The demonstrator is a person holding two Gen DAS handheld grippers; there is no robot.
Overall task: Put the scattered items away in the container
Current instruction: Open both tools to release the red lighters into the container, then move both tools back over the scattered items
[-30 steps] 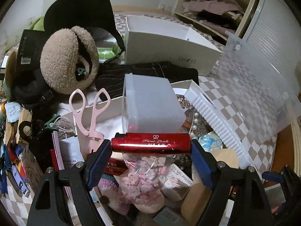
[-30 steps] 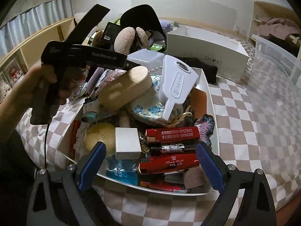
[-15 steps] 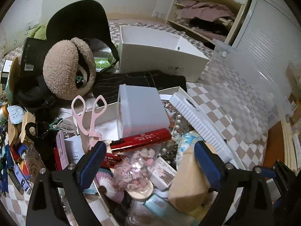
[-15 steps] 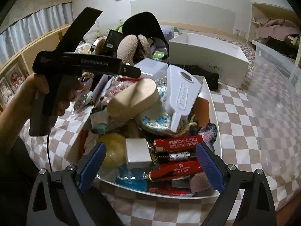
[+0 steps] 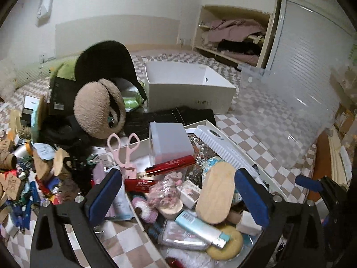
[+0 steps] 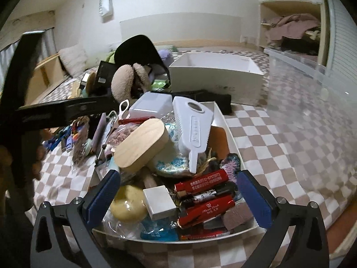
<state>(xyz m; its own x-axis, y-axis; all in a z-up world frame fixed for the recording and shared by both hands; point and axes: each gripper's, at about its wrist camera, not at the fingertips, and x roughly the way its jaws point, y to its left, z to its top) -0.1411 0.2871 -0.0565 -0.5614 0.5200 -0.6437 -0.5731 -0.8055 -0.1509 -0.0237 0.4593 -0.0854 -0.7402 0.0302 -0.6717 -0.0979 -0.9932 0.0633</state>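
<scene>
On the checkered bedspread (image 6: 267, 138) a white container (image 6: 232, 138) stands heaped with small things. The left gripper (image 5: 178, 192) hangs over its near end, jaws opening and already wide, with nothing pinched between the blue pads (image 5: 104, 192). Beneath them lie a bag of pink beads (image 5: 166, 189), a wooden oval lid (image 5: 215, 192) and a light-blue tube (image 5: 200, 227). A slim red case (image 5: 170, 163) rests farther in, tilted against a frosted plastic box (image 5: 170, 140) at the container's far end, with a white comb (image 5: 221, 147) along the right wall. Pink scissors (image 5: 123, 151) lean at the left rim. Past the far rim sit a furry earmuff (image 5: 98, 109), a black cap (image 5: 104, 60) and a white shoebox (image 5: 189, 89).

The right gripper (image 6: 178, 198) hovers above the container's near edge, jaws likewise opening and spread wide, empty; below them lie red lighters (image 6: 200, 196), a small white box (image 6: 159, 201) and a yellow sponge (image 6: 128, 203). At the left edge of the right wrist view, a person's hand (image 6: 6, 165) grips the left gripper's dark handle. Loose items (image 5: 20, 178) are scattered on the bedspread just left of the container.
</scene>
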